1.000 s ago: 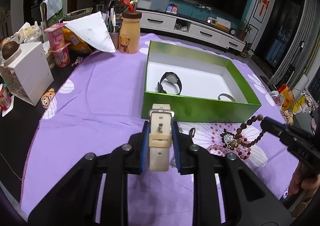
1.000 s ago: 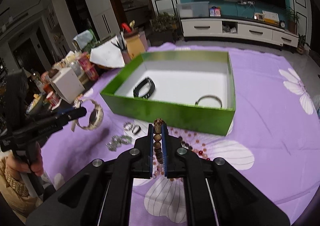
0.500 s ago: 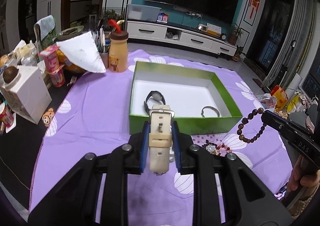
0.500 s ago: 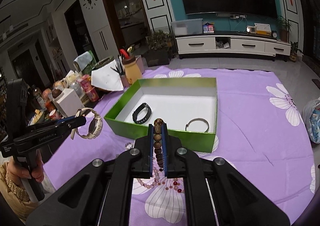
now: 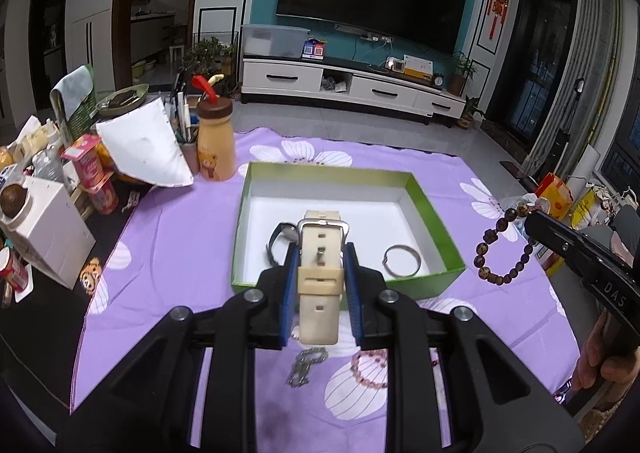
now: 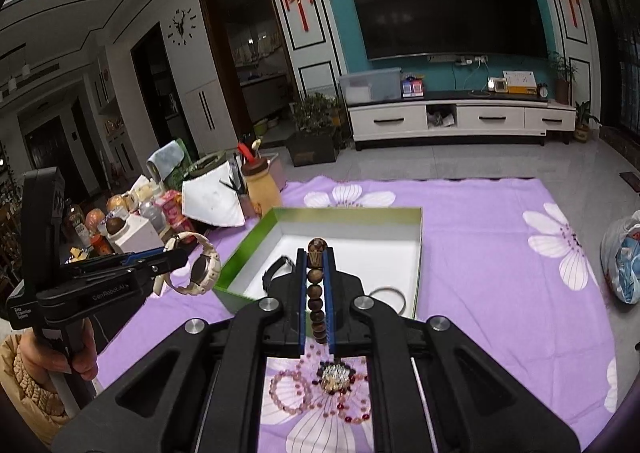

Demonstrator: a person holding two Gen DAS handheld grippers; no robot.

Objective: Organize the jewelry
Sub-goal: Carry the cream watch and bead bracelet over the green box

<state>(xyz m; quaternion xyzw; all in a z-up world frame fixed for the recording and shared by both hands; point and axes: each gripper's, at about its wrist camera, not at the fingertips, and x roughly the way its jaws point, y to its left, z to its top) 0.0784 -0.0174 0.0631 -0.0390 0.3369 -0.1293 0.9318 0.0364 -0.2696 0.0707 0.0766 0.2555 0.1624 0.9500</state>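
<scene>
The left tool [image 5: 320, 289] pinches the strap of a cream watch [image 5: 320, 273] between its blue pads, the watch case hanging in the air beside the box. The right tool [image 6: 316, 293] is pressed together on a string of brown wooden beads [image 6: 316, 293], whose loop dangles free. Both are held above the purple flowered cloth [image 5: 180, 253], just short of the green box [image 5: 344, 173], where a black watch [image 5: 280, 241] and a silver bangle [image 5: 401, 261] already lie. This looks like the carrying step. Next, each piece must travel over the near wall and be let go onto the white floor. A pink bead bracelet [image 6: 316, 393] and a silver chain [image 5: 304, 365] wait on the cloth.
</scene>
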